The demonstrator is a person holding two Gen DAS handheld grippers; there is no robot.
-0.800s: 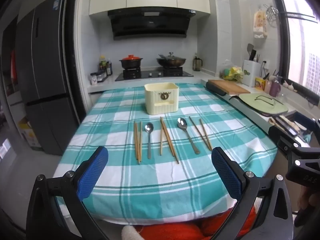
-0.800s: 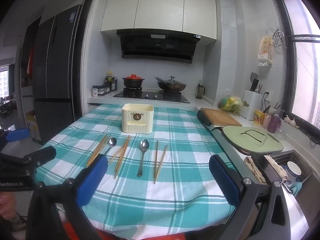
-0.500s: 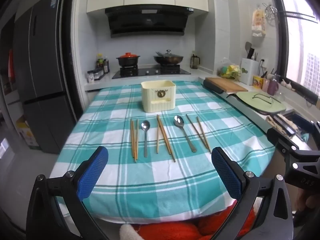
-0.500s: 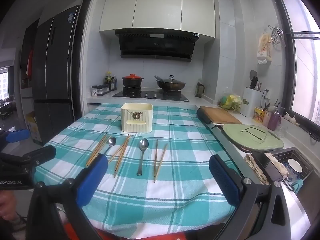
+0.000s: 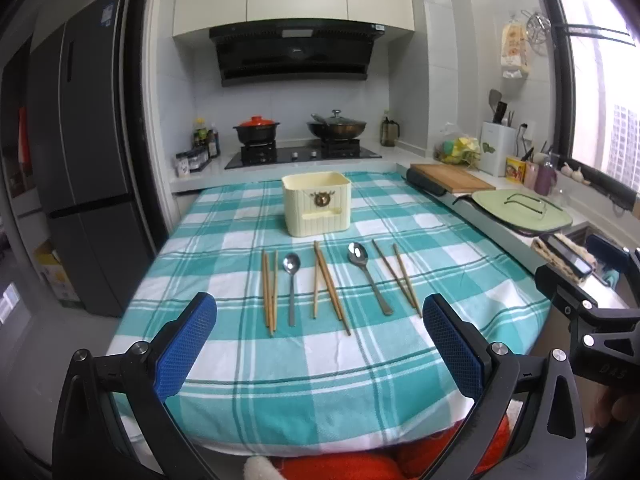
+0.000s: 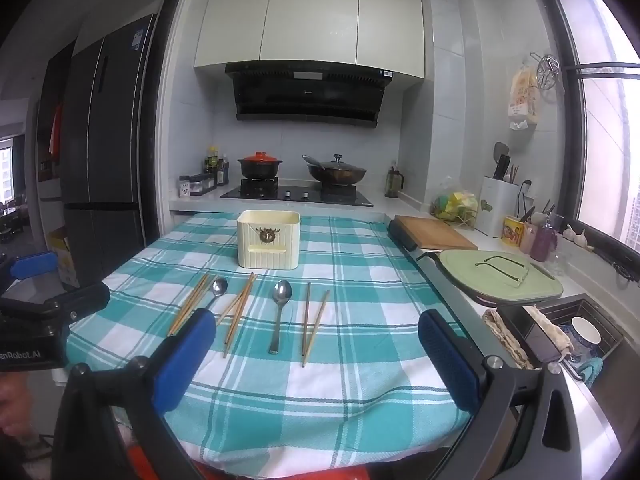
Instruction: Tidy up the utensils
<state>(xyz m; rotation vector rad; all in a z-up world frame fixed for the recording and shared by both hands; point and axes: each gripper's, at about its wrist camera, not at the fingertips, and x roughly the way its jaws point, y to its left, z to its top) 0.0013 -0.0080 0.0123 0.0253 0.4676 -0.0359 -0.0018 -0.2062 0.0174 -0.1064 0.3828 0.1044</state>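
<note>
1. From the left wrist view, the left gripper (image 5: 320, 340) hung at the near edge of the table (image 5: 280, 380), jaws spread wide and holding nothing. Ahead lay three pairs of chopsticks (image 5: 270, 292) and two spoons (image 5: 291, 280) in a row, with the cream holder (image 5: 317, 203) standing just behind them — nothing looked sorted yet, so I judged the task was only beginning.

2. From the right wrist view, the right gripper (image 6: 320, 350) was likewise splayed and empty. The right-hand chopstick pair (image 6: 312, 320) lay nearest between its fingers, though untouched. The holder's inside was hard to see. The next move probably called for lowering onto one utensil and pinching it.
</note>
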